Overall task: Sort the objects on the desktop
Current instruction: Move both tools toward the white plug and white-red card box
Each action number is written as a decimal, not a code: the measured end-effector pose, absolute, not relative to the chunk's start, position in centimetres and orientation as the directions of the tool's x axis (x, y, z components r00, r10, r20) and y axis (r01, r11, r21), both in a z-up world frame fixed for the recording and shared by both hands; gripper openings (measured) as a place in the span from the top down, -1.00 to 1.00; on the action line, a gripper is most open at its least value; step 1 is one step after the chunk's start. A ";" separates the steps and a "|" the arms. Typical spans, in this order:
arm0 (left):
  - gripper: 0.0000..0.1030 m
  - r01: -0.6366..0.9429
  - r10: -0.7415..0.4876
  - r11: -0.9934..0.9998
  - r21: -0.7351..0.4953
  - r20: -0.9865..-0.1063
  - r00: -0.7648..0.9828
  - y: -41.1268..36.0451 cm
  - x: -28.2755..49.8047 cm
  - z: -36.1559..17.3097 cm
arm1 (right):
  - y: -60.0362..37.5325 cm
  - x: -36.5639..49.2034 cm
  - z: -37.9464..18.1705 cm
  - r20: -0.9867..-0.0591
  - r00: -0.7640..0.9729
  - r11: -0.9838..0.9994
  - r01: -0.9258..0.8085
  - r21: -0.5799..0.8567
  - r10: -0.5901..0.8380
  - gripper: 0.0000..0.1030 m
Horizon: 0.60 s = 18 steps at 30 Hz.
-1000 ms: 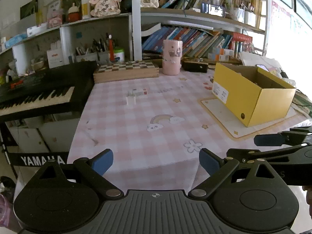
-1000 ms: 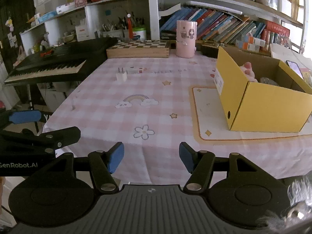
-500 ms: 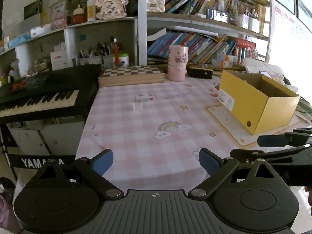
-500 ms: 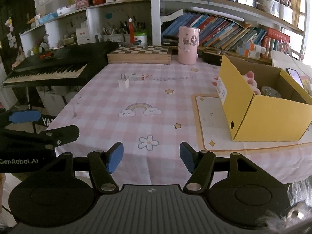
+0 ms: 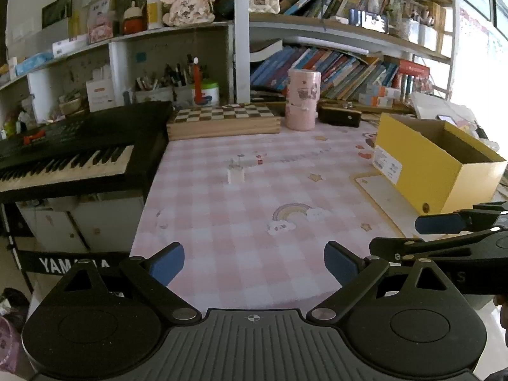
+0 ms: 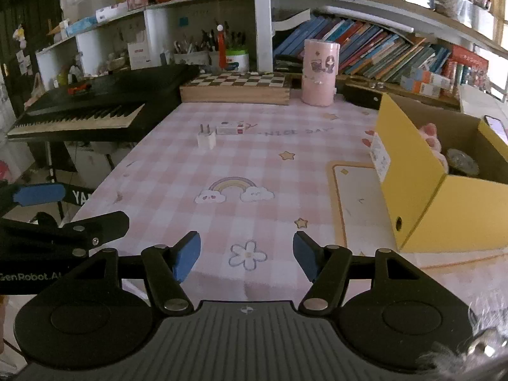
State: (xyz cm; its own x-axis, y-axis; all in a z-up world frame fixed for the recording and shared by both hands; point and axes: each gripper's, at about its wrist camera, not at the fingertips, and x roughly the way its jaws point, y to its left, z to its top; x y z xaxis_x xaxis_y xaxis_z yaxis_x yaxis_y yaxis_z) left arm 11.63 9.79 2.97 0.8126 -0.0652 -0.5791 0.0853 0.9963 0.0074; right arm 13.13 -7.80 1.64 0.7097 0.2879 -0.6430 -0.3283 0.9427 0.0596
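Observation:
A small white plug adapter (image 5: pixel 236 173) stands on the pink checked tablecloth (image 5: pixel 241 222); it also shows in the right wrist view (image 6: pixel 206 139). Beside it lies a small white box with red marks (image 6: pixel 230 128). An open yellow cardboard box (image 5: pixel 435 162) sits on a white mat at the right; the right wrist view (image 6: pixel 438 171) shows a pink soft toy (image 6: pixel 430 135) and a round tin (image 6: pixel 462 162) inside. My left gripper (image 5: pixel 254 262) is open and empty above the table's near edge. My right gripper (image 6: pixel 247 254) is open and empty, to its right.
A black Yamaha keyboard (image 5: pixel 70 155) stands left of the table. A wooden chess box (image 5: pixel 223 120), a pink cylinder (image 5: pixel 302 103) and a black case (image 5: pixel 339 116) line the far edge. Bookshelves (image 5: pixel 333 63) fill the back wall.
Both grippers have pulled back and risen from the table, so the adapter and yellow box look farther away. Both stay open and empty.

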 end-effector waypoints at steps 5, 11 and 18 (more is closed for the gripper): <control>-0.88 0.062 -0.056 0.998 -0.010 -0.590 0.806 10.0 14.1 2.7 | -7.6 15.8 1.6 -0.649 0.700 0.937 -0.346 0.056 0.297 -0.21; -0.88 0.039 -0.039 0.999 -0.013 -0.596 0.802 9.9 17.1 2.6 | -7.9 19.2 1.3 -0.657 0.688 0.932 -0.357 0.062 0.307 -0.22; -0.88 0.016 -0.015 1.000 -0.004 -0.604 0.797 9.6 20.1 2.7 | -8.4 22.9 1.3 -0.663 0.679 0.933 -0.349 0.088 0.317 -0.26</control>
State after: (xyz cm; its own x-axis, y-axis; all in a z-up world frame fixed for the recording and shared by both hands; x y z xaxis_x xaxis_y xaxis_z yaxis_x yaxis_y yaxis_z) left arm 20.11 9.58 2.70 0.7967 -0.0151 -0.6042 0.0162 0.9999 -0.0036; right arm 22.86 -8.41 1.27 0.6787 0.3169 -0.6626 -0.3493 0.9328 0.0884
